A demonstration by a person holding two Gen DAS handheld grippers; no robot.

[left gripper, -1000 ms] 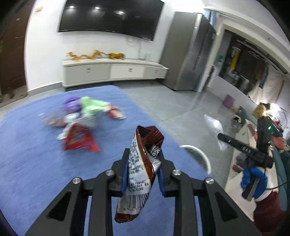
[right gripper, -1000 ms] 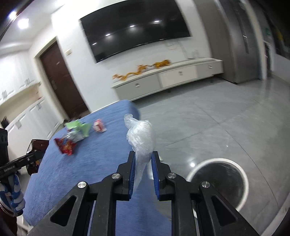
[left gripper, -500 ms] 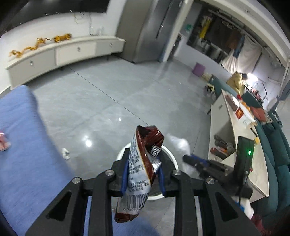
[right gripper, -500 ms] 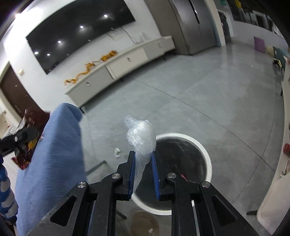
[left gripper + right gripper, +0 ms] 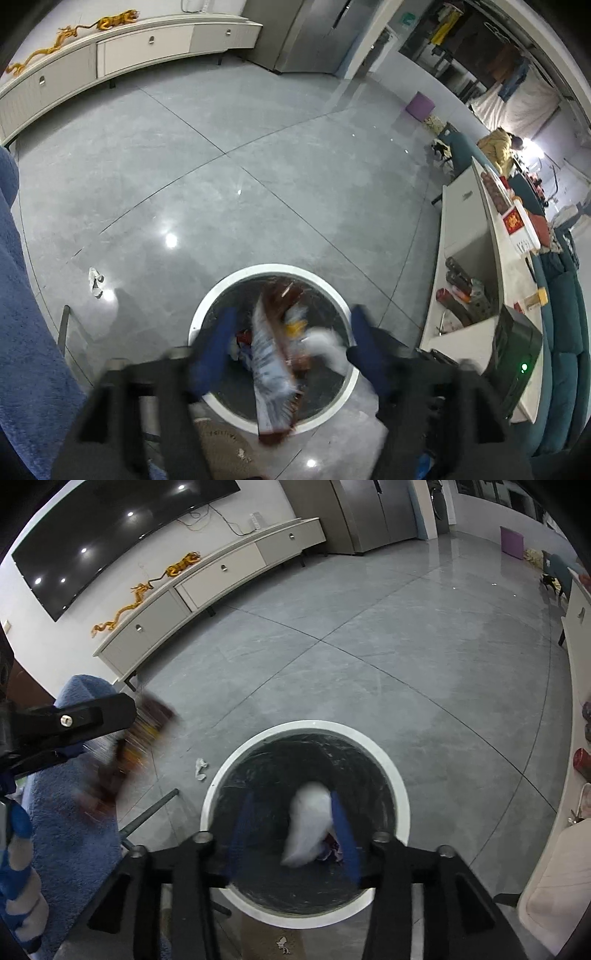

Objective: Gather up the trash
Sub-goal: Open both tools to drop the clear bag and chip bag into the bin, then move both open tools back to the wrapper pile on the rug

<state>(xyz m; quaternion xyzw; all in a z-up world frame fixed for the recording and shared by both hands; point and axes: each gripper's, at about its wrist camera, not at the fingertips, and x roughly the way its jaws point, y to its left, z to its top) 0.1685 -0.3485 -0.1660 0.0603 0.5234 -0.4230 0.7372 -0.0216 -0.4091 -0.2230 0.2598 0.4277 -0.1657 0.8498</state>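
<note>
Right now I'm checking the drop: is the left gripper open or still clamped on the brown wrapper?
Open and opening: the left gripper has its jaws spread wide, and the blurred brown wrapper hangs loose between them over the bin.

A brown snack wrapper point(image 5: 275, 354) with a silvery printed back hangs blurred and roughly upright between the spread left tongs point(image 5: 291, 347), touching neither pad, over the mouth of a round white-rimmed bin point(image 5: 207, 302) lined with a black bag on the grey floor. A crumpled clear plastic bag point(image 5: 308, 821), also blurred, lies loose between the parting right tongs point(image 5: 295, 830) above the same bin point(image 5: 399, 786), close to the right pad. Some trash already lies at the bin's bottom. A small white scrap point(image 5: 201, 768) lies on the floor just left of the bin.
</note>
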